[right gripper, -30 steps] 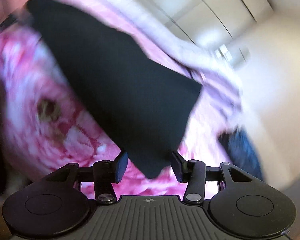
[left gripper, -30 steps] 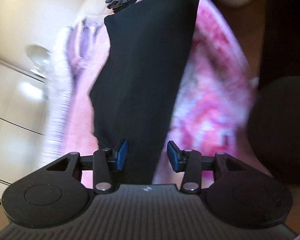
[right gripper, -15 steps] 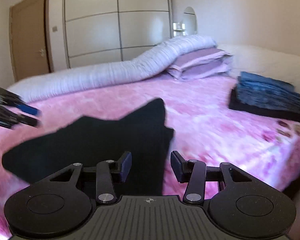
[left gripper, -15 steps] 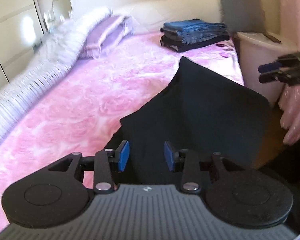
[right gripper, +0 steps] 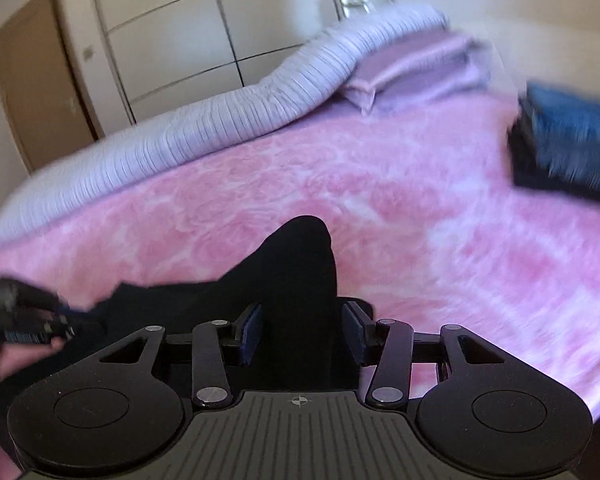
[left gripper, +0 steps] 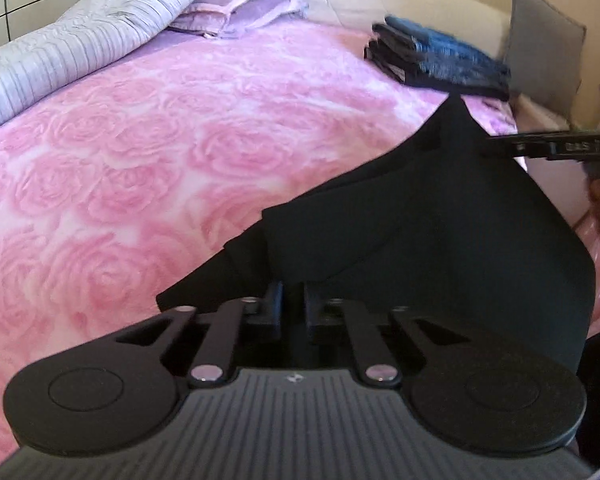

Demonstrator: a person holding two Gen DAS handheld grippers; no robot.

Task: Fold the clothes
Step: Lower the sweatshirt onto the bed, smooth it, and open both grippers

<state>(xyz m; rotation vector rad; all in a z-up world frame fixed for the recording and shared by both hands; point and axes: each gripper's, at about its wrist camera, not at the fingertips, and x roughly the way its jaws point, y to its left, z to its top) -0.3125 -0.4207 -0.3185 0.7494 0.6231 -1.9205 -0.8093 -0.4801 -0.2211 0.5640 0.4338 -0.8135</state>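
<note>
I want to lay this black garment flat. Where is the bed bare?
The pink rose bedspread lies bare between the striped duvet, the lilac pillows and the black garment. The folded clothes stack crowds the far right corner.

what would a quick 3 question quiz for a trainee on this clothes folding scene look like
1. True or false: the left gripper has its jaws nearly closed on the black garment.
2. Multiple choice: the stack of folded clothes lies on A) the floor, B) the pink rose-patterned bedspread, C) a chair.
3. Fill in: in the right wrist view, the right gripper has its jaws spread, with ____ fabric bunched up between them.

Key: 1 true; 2 B; 3 black.
</note>
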